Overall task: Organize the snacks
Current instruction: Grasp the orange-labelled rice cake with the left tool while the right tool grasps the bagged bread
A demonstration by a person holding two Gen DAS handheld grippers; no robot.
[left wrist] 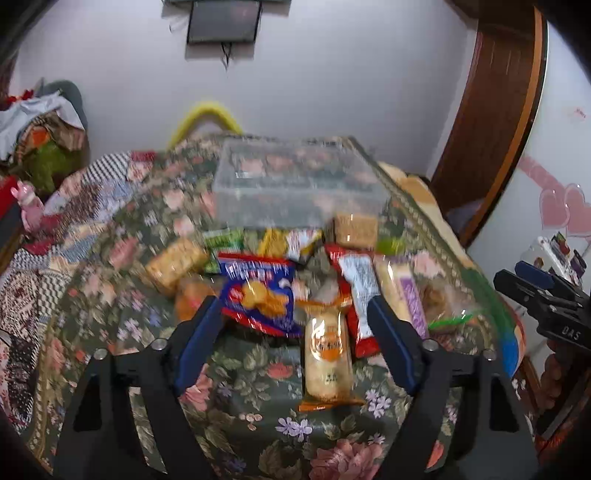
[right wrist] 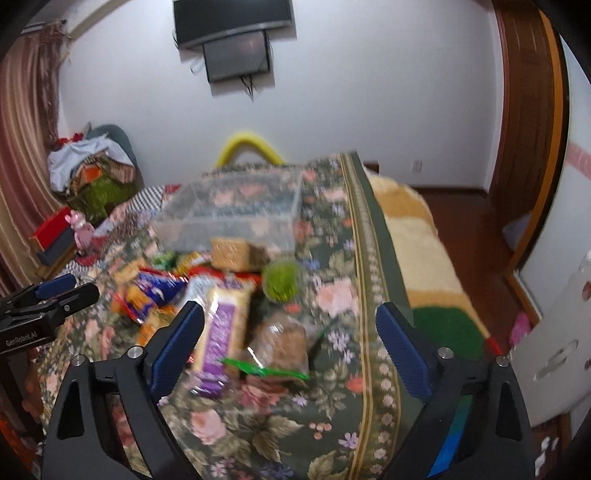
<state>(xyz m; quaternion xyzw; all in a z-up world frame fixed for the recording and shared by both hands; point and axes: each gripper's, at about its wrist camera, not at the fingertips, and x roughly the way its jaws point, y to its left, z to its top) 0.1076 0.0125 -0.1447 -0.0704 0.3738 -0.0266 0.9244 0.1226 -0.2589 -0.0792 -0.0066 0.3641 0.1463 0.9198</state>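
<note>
Orange-wrapped snack (left wrist: 328, 360) lies between left gripper (left wrist: 295, 306) fingers.

- Motion blur smears the snack pile (left wrist: 295, 280) at the centre of both views, so most of the print on the wrappers cannot be read.
- The clear plastic box (left wrist: 299, 184) is blurred; its contents cannot be told.
- The wall screen (left wrist: 223, 20) is cut off by the top edge in the left wrist view.
- The right hand-held gripper (left wrist: 546, 291) is cut off at the right edge of the same view.
- The left hand-held gripper (right wrist: 55, 291) is cut off at the left edge of the right wrist view.
</note>
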